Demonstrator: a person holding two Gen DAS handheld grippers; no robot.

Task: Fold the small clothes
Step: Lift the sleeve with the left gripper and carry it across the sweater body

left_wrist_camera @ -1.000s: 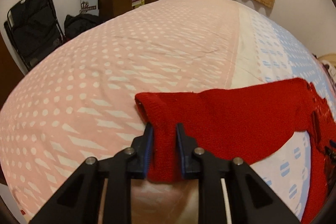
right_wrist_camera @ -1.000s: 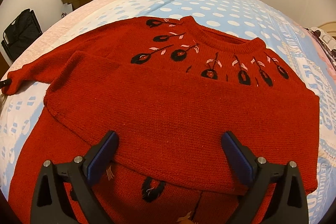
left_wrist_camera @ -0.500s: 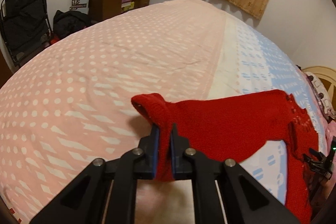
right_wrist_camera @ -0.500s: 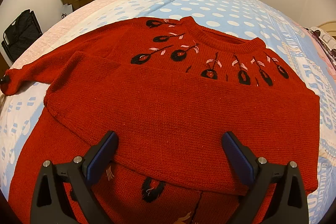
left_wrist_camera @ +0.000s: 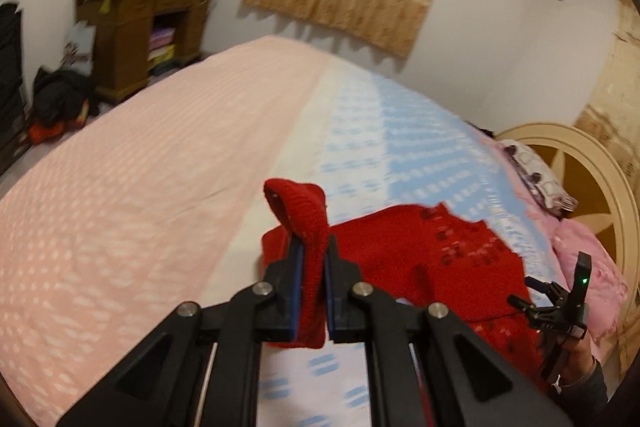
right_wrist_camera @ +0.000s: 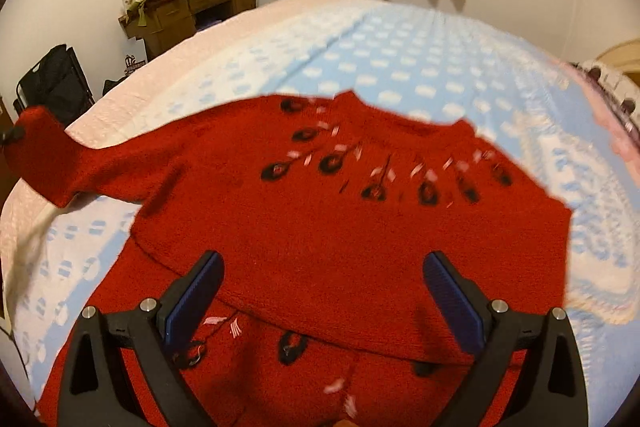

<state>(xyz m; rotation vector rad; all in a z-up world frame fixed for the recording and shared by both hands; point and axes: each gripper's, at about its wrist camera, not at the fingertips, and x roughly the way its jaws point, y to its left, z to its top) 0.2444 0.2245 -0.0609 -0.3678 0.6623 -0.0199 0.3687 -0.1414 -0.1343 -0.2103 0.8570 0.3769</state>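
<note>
A red knitted sweater [right_wrist_camera: 352,227] with black flower motifs lies on the bed, its lower part folded up over the chest. My left gripper [left_wrist_camera: 312,259] is shut on the sleeve cuff [left_wrist_camera: 298,205] and holds it lifted above the bed; the raised sleeve [right_wrist_camera: 52,163] also shows at the left edge of the right wrist view. My right gripper [right_wrist_camera: 320,291] hovers open above the folded body with nothing between its fingers. It also appears small at the right of the left wrist view as the right gripper [left_wrist_camera: 556,303], held by a hand.
The bed cover [left_wrist_camera: 132,195] is pink with white dots on the left and blue [right_wrist_camera: 420,67] on the right. A cluttered wooden desk [left_wrist_camera: 136,31] and dark bags [left_wrist_camera: 60,99] stand by the far wall. A cream headboard [left_wrist_camera: 588,163] and pink pillow [left_wrist_camera: 592,267] lie right.
My left gripper closed on the sleeve cuff, then lifted it off the bed and swung toward the sweater body. My right gripper rose a little above the sweater, still open.
</note>
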